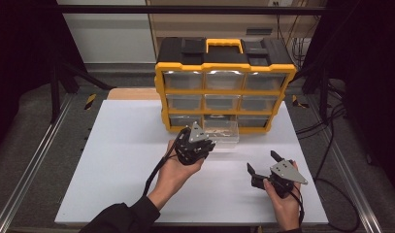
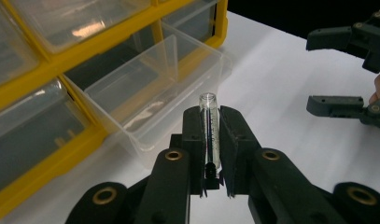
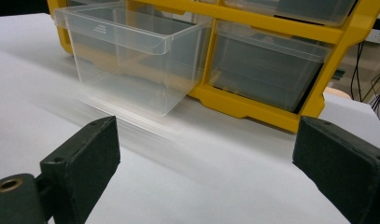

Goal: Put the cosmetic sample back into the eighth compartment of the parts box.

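Note:
My left gripper (image 2: 211, 123) is shut on a small clear glass vial (image 2: 210, 130), which stands between the two pads with its open end sticking out past the tips. In the high view the left gripper (image 1: 205, 143) hovers just in front of a clear plastic drawer (image 1: 223, 131) pulled out of the bottom row of a yellow and black organizer (image 1: 225, 82). The drawer (image 2: 150, 88) looks empty inside. My right gripper (image 1: 262, 162) stands open over the white table to the right, with nothing between its jaws. The same drawer (image 3: 131, 60) appears ahead of the right gripper (image 3: 204, 154).
The white table top (image 1: 117, 160) lies bare to the left and front. The organizer (image 3: 271, 51) holds several shut clear drawers. Cables (image 1: 326, 131) trail off the table's right side, and metal rails (image 1: 35, 160) run along both sides.

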`<action>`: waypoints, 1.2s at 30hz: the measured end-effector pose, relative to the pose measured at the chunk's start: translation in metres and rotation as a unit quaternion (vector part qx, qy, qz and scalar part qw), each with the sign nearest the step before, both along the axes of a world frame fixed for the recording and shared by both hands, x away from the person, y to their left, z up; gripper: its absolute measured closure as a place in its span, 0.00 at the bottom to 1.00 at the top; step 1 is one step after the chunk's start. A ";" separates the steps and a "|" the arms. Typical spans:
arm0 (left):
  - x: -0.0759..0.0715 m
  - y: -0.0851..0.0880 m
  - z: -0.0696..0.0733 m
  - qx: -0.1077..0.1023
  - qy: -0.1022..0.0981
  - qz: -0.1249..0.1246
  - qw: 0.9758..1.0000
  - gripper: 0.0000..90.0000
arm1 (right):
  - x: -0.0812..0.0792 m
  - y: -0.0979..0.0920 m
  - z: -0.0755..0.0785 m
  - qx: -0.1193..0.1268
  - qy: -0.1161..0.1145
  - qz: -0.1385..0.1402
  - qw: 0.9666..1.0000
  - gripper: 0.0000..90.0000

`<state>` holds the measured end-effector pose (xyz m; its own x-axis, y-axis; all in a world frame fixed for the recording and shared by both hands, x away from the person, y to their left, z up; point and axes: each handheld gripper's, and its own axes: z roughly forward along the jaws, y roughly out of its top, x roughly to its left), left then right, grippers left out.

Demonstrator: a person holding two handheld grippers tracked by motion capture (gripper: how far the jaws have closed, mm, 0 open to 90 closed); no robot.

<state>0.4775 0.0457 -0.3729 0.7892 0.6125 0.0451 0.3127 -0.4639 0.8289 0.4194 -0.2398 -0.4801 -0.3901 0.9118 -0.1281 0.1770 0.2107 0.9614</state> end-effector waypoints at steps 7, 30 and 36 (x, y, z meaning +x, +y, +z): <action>0.006 0.002 0.007 -0.014 -0.003 0.007 1.000 0.89 | 0.000 0.001 0.000 0.002 0.001 0.005 1.000 0.08; 0.041 -0.014 0.027 -0.009 -0.021 0.009 1.000 0.89 | 0.000 0.000 0.001 0.004 -0.003 0.006 1.000 0.08; 0.049 -0.015 0.027 -0.013 -0.020 0.010 1.000 0.89 | -0.001 0.000 0.001 0.009 -0.005 0.006 1.000 0.08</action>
<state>0.5269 0.0310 -0.3458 0.7745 0.6296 0.0612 0.2874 -0.4364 0.8526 0.4188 -0.2395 -0.4787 -0.4000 0.9093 -0.1148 0.1658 0.1950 0.9667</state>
